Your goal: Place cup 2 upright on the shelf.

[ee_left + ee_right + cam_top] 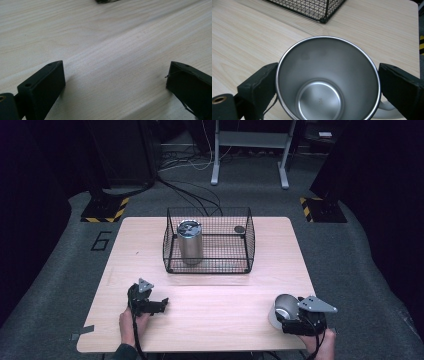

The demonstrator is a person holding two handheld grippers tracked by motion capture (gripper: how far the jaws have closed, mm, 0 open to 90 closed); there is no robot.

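The right gripper [327, 82] holds a steel cup [327, 80] between its two jaws — one pressed on each side of the rim, the open mouth facing the camera. The cup sits on the counter [249, 37] at its near right corner. Ahead of this gripper and to its left stands a black wire basket [207, 240] with a steel canister [189, 242] upright inside. The left gripper [115, 80] rests low on the bare counter, jaws spread wide — nothing between them.
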